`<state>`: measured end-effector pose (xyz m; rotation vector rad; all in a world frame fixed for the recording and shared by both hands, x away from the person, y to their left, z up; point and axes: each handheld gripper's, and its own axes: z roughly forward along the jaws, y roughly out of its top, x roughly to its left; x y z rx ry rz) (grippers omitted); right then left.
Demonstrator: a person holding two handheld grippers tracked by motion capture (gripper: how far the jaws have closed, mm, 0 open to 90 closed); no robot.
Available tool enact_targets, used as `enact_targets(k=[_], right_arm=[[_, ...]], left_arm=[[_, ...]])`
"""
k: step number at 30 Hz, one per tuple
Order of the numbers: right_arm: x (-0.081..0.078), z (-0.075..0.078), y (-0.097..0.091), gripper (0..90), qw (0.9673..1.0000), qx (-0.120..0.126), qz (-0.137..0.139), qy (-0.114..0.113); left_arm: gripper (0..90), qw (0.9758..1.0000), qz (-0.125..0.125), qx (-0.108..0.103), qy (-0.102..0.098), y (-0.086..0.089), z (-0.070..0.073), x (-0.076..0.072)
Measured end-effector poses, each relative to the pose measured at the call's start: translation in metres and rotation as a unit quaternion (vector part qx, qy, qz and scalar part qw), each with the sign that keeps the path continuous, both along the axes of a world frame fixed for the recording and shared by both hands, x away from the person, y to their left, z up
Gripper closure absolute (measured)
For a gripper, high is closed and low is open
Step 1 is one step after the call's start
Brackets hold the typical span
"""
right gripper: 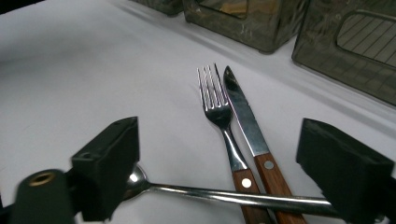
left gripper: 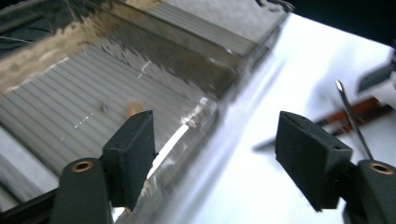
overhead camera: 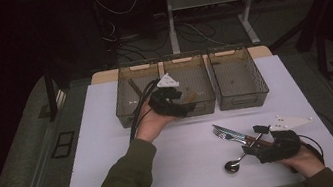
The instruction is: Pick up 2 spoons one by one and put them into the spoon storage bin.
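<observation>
spoon: laid across fork and knife, seen close in right gripper view
right gripper: released, spoon handle straddled
left gripper: released, empty, held at middle bin

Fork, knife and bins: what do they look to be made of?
Fork and knife: shiny, mirror-like metal heads, likely polished steel, on reddish-brown handles with round rivets, probably wood. Bins: see-through smoky brown walls with ribbed floors, likely rigid tinted plastic.
</observation>
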<state>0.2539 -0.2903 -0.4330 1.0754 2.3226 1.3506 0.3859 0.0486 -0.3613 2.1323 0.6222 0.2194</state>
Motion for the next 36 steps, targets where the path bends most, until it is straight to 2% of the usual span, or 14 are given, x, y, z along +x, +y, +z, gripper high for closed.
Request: enact_targets(k=[4,8,14,19,24,26,28,30,32,36], right_arm=[[-0.001,0.003,0.0,15.7,0.9998,-0.004,0.014,0.013],[-0.003,0.006,0.002,32.3,0.9993,-0.001,0.03,0.023],[-0.008,0.004,0.009,57.8,0.9969,-0.014,0.069,0.036],[-0.015,0.0,0.02,75.3,0.9909,-0.029,0.118,0.058],[-0.028,-0.007,0.029,89.2,0.9807,-0.056,0.169,0.08],[-0.03,-0.007,0.032,89.8,0.9779,-0.058,0.183,0.082],[-0.031,-0.007,0.033,89.9,0.9758,-0.06,0.194,0.082],[-0.032,-0.008,0.035,89.9,0.9733,-0.061,0.204,0.085],[-0.032,-0.009,0.037,89.9,0.9716,-0.064,0.211,0.086],[-0.03,-0.011,0.042,89.9,0.9712,-0.066,0.214,0.082]], left_arm=[[22.1,1.0,0.0,0.0,0.003,0.019,-0.009,-0.02],[16.9,1.0,0.006,0.001,0.004,0.037,-0.021,-0.036],[12.8,0.9999,0.011,0.003,0.007,0.06,-0.039,-0.058],[9.1,0.9998,0.012,0.014,0.01,0.073,-0.052,-0.077],[3.4,0.9997,0.018,0.014,0.01,0.085,-0.062,-0.092],[2.4,0.9997,0.019,0.009,0.013,0.088,-0.067,-0.099],[0.8,0.9997,0.012,0.017,0.012,0.088,-0.071,-0.104],[0.4,0.9997,0.013,0.012,0.016,0.088,-0.075,-0.109],[0.4,0.9997,0.007,0.016,0.016,0.087,-0.077,-0.111],[0.4,0.9996,0.005,0.022,0.015,0.086,-0.078,-0.11]])
